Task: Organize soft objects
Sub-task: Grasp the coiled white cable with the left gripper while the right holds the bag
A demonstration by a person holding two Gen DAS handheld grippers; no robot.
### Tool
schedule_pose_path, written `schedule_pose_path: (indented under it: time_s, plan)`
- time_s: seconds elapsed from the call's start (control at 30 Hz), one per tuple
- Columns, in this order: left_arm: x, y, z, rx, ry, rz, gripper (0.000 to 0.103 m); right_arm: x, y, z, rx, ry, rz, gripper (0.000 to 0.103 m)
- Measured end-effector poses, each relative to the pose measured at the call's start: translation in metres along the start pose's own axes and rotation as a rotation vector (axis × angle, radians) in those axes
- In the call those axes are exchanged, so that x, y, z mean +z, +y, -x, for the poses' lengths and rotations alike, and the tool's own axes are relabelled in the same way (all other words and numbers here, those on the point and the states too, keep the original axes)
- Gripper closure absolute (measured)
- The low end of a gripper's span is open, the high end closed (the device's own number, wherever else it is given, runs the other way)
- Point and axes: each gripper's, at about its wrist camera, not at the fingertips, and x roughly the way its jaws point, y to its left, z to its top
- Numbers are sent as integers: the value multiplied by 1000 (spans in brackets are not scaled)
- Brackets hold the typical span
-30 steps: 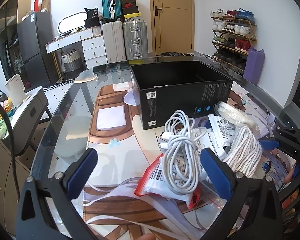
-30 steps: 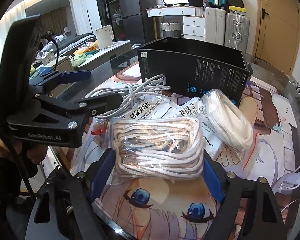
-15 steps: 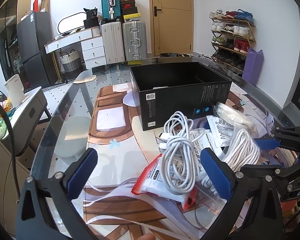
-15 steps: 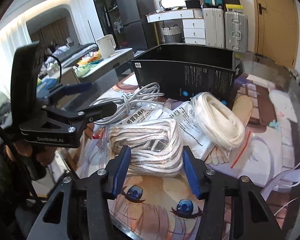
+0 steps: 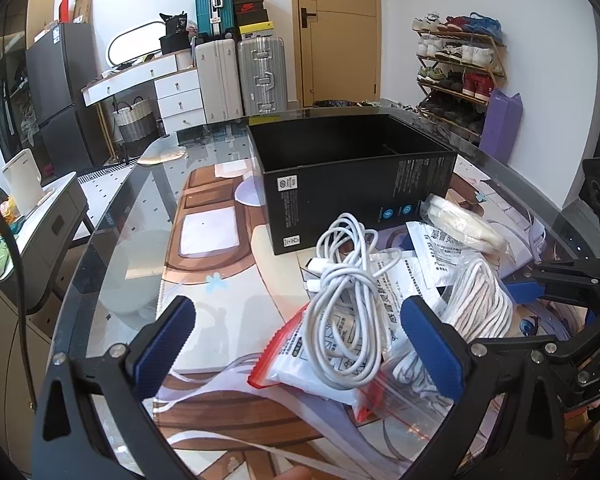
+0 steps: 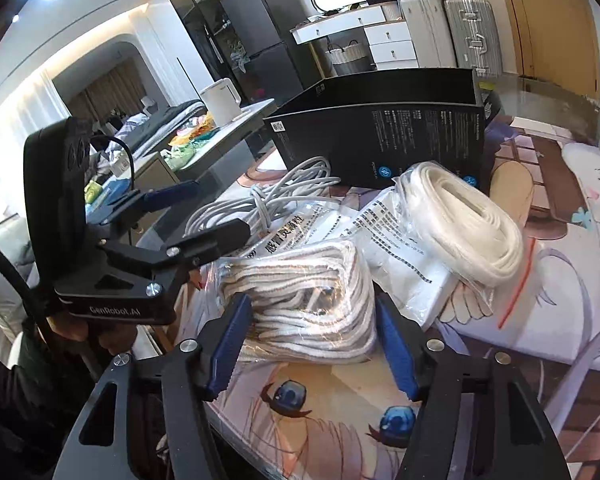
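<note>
- Blue pads line the right gripper (image 6: 314,344), and its jaws stand on either side of the bagged white rope (image 6: 300,300); they have just been easing apart after a squeeze, and the pads sit at the bag's flanks, though whether they press it I cannot tell.
- That rope bundle lies on the glass table (image 5: 112,240), nearer the cameras than the black box (image 5: 352,176) and well apart from it.
- The left gripper (image 5: 300,344) has its jaws spread wide with nothing pinched; the white charging cable (image 5: 344,312) lies between and beyond its fingers, on top of a red-edged zip bag (image 5: 300,360).
- Between the rope bundle and the black box lie white printed sachets (image 6: 396,248).
- On those sachets, just in front of the box's near right corner, rests a coil of flat white cord in a clear bag (image 6: 460,216).
- The black box stands open-topped and upright on the table; from the left wrist view its inside looks dark, and I cannot tell what it holds.
- Behind the box, against the far wall, stand suitcases (image 5: 240,76) and a shoe rack (image 5: 456,72).
</note>
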Motion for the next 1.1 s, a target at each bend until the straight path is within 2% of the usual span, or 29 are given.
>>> schedule_pose_path:
  time_s: [0.03, 0.17, 0.27, 0.37, 0.53, 0.9, 1.1]
  plan:
    - [0, -2, -1, 0, 2, -4, 0, 0, 0, -1, 11, 1, -2, 39]
    - [0, -5, 1, -1, -3, -16, 0, -1, 2, 4, 17, -3, 7, 59]
    - [2, -6, 4, 0, -10, -19, 0, -2, 2, 12, 26, -21, 20, 71]
    - [4, -4, 5, 0, -15, -14, 0, -3, 4, 25, 38, -58, 57, 77]
    - [4, 1, 2, -7, -6, 16, 0, -5, 11, 47, 32, -115, 121, 80]
    - [13, 5, -12, -43, 27, 70, 2, -5, -1, 74, -10, -155, 107, 80]
    - [12, 6, -26, -89, 79, 103, 25, -7, -11, 82, -14, -159, 82, 81]
